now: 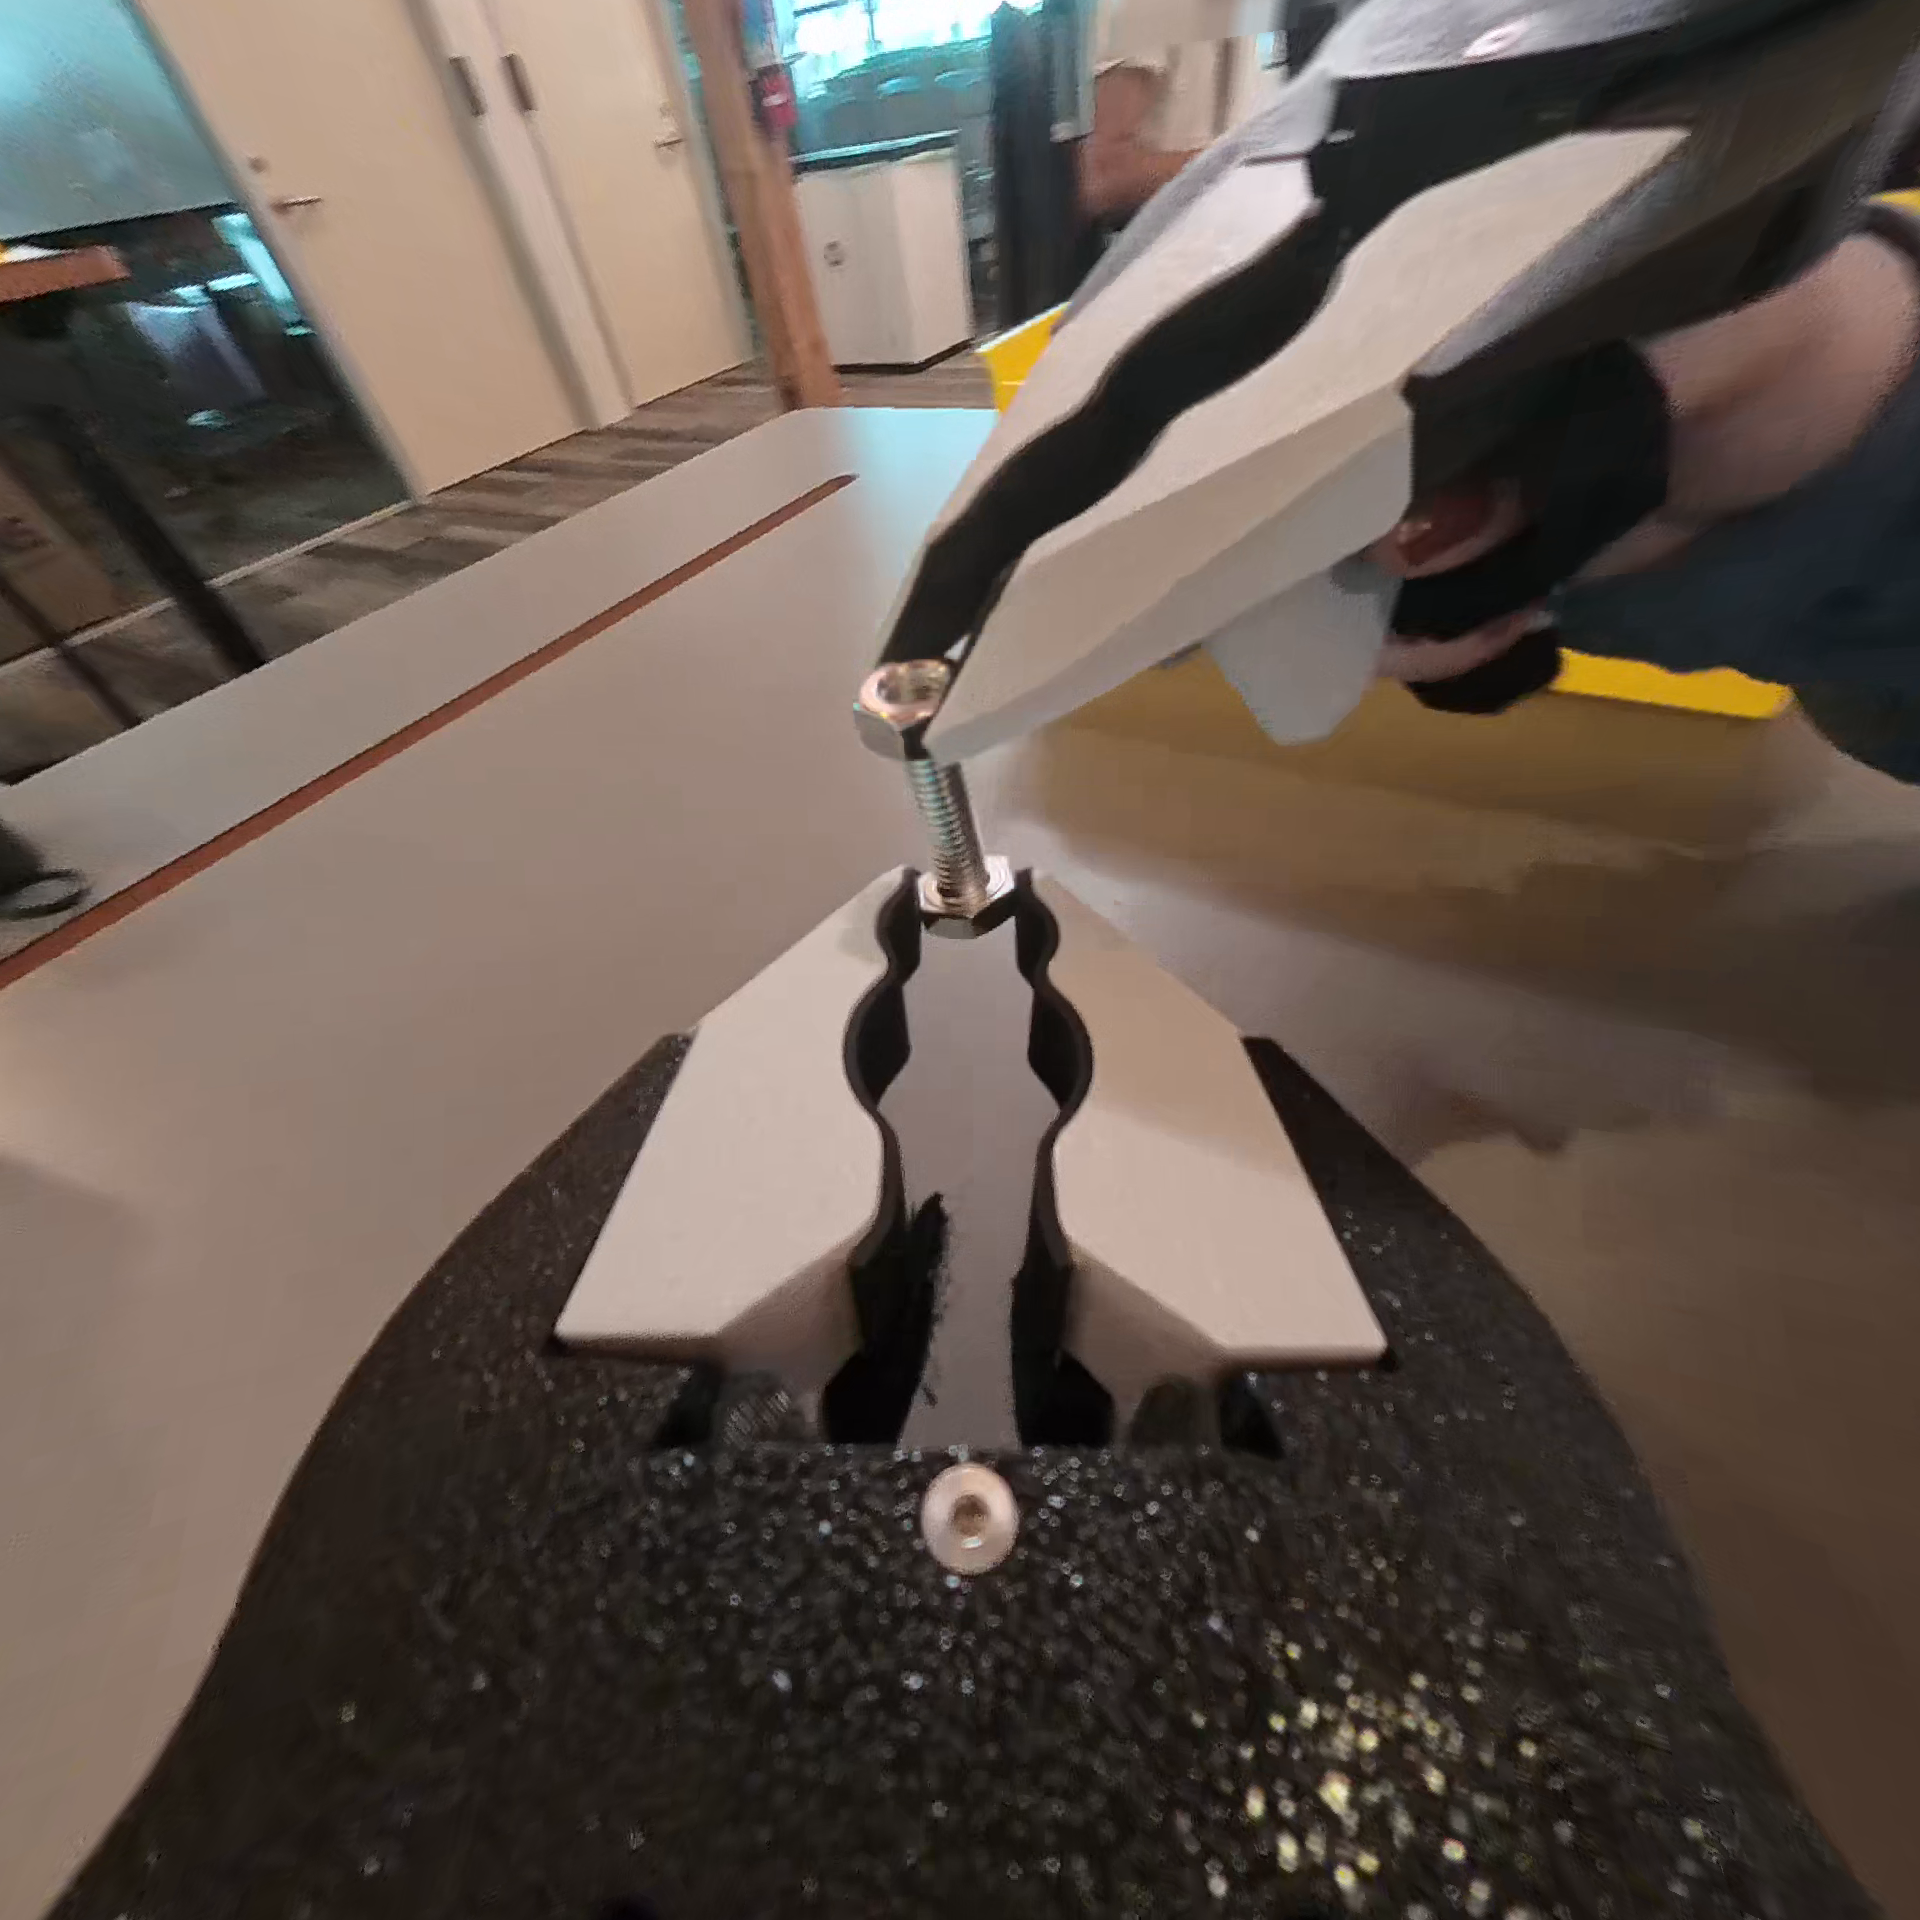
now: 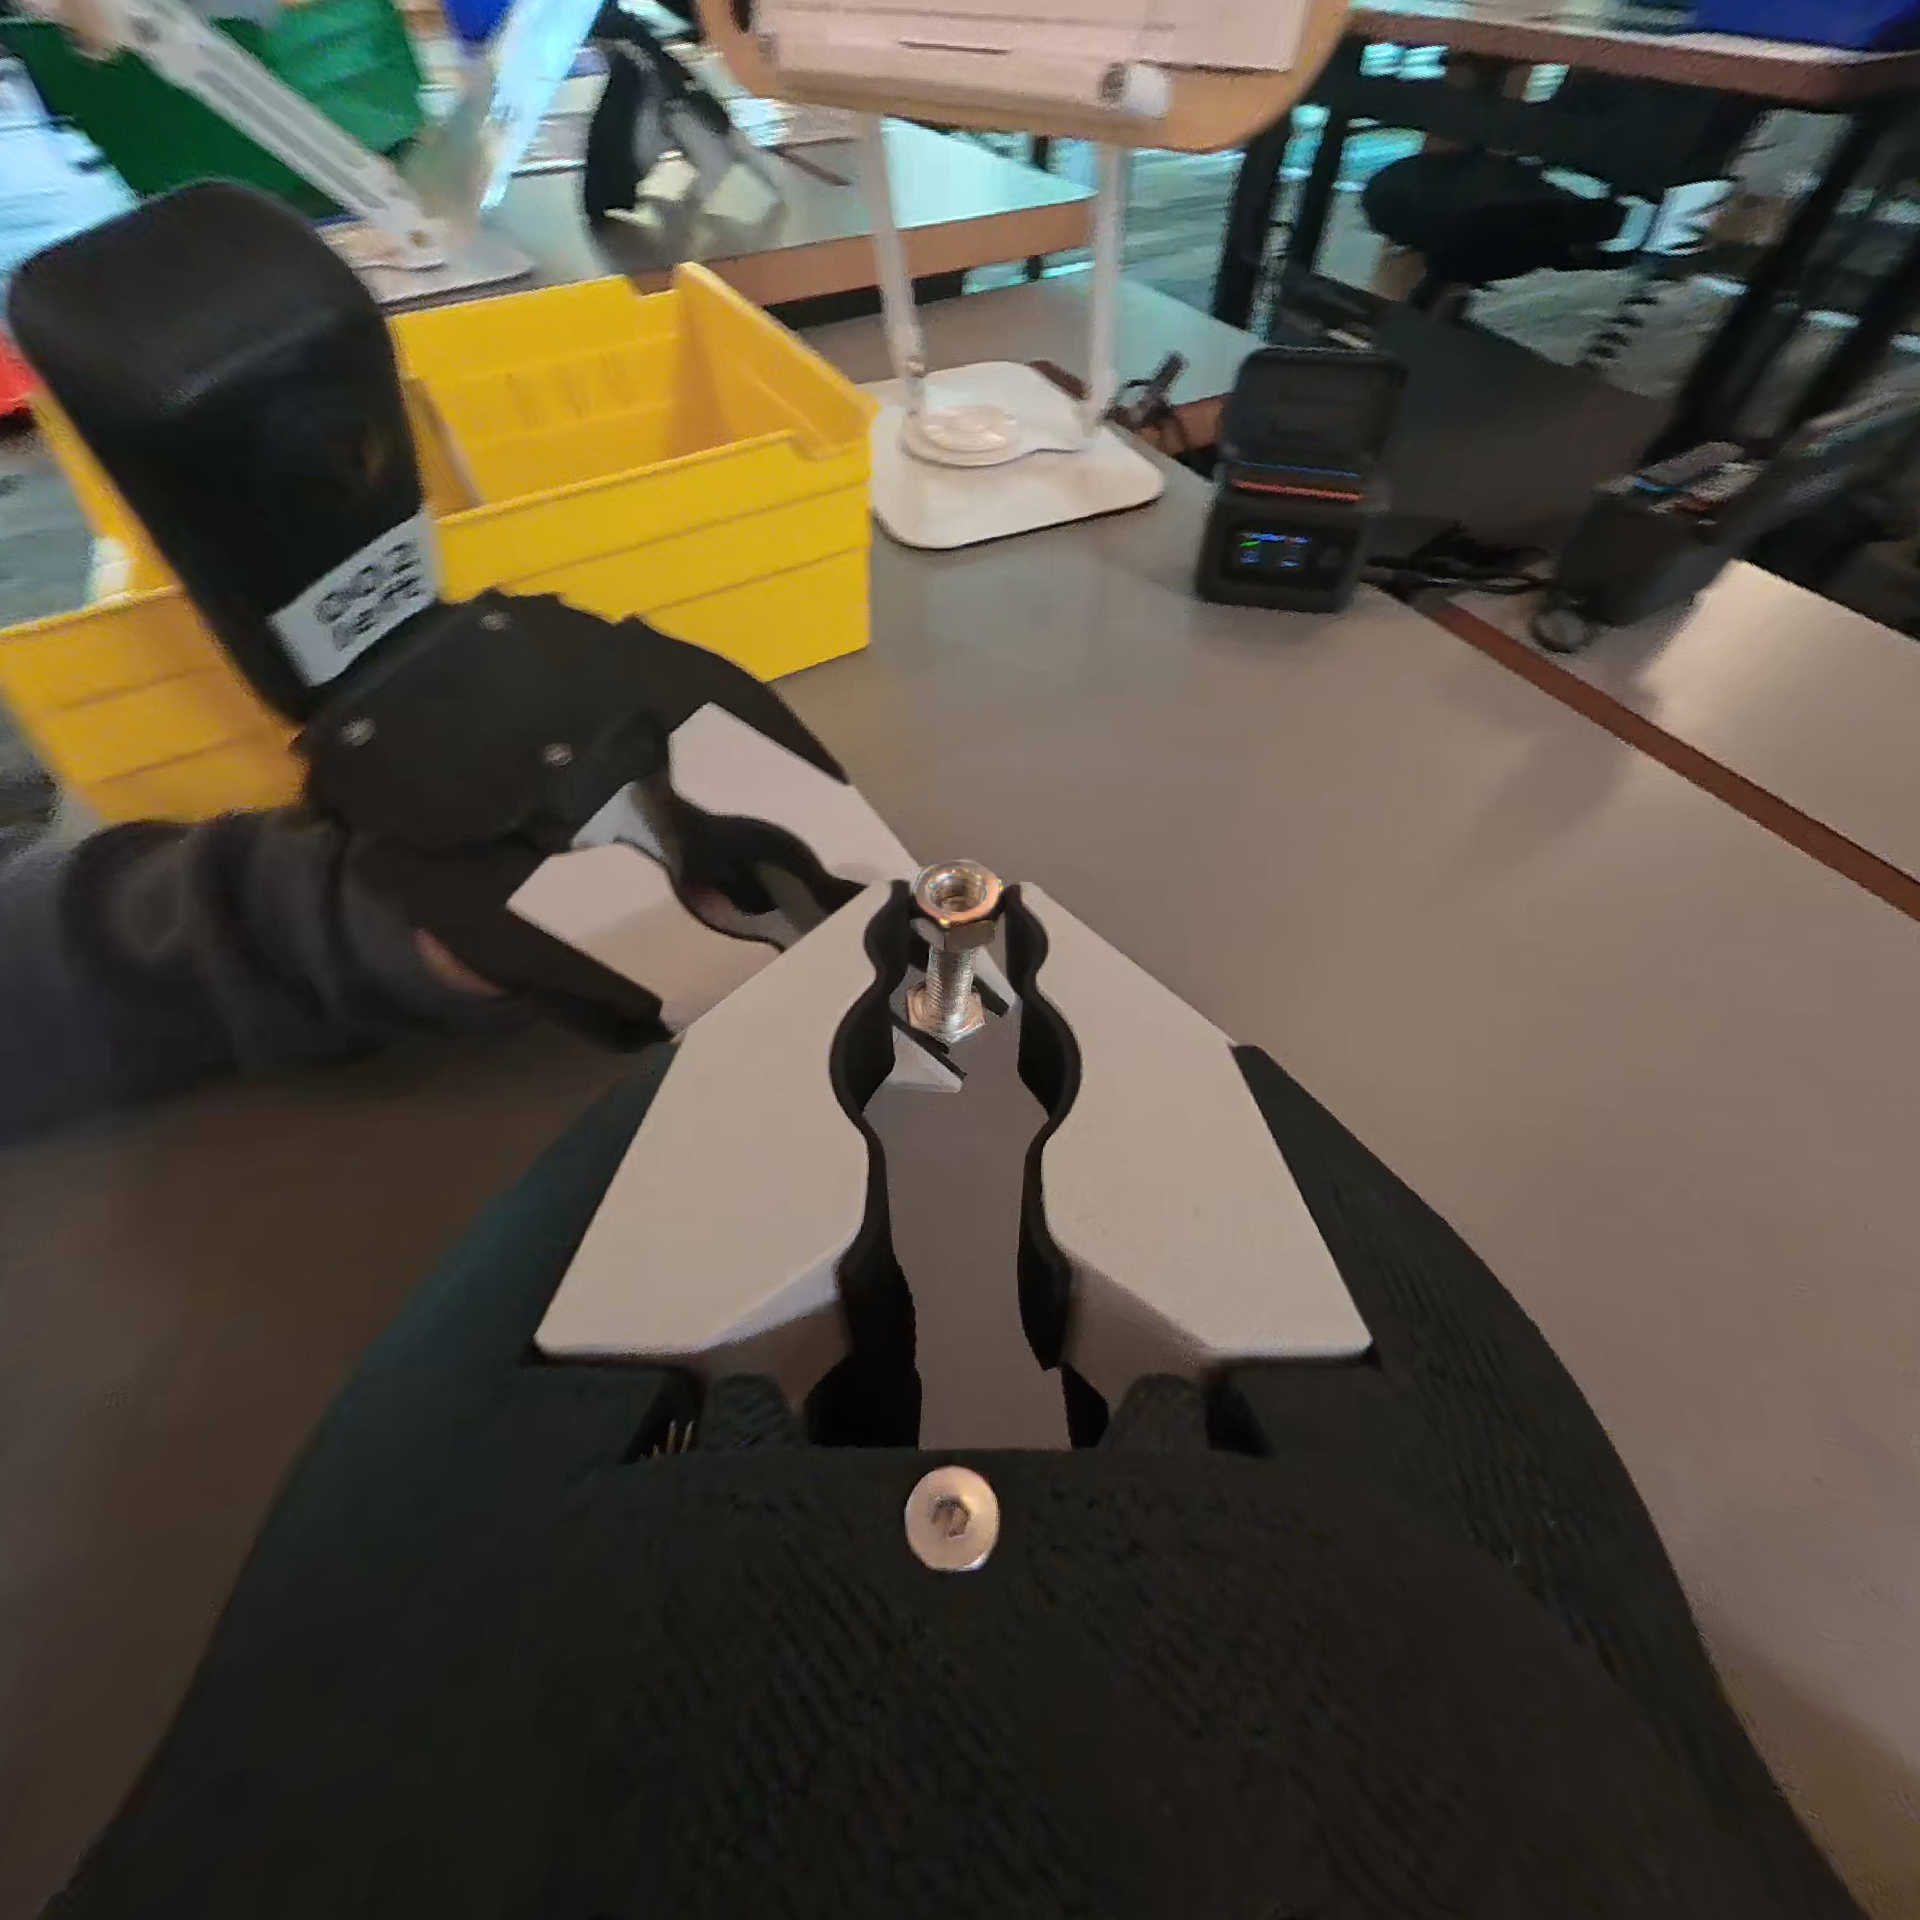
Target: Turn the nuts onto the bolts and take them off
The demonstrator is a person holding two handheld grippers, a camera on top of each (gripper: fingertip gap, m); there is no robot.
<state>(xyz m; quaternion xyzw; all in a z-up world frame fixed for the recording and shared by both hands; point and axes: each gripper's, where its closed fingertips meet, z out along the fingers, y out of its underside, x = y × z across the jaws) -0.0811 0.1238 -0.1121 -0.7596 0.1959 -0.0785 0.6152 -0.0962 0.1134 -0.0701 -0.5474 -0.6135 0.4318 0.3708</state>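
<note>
Left gripper [image 1: 966,904] clamped on the bolt [image 1: 940,821] head, holding it upright above the worktop [image 1: 520,831] – right gripper [image 2: 956,904] pinches the nut [image 1: 902,707] at the thread's tip. Looks like threading or final removal; can't tell which. Next: rotate right, keep axes aligned.

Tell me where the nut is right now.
The nut sits on the top end of the bolt, gripped by the right gripper; the left gripper holds the bolt's head below.

yellow bin [image 2: 644,499], white stand [image 2: 1018,457], black device [image 2: 1299,488] on grey table [image 2: 1351,935].
</note>
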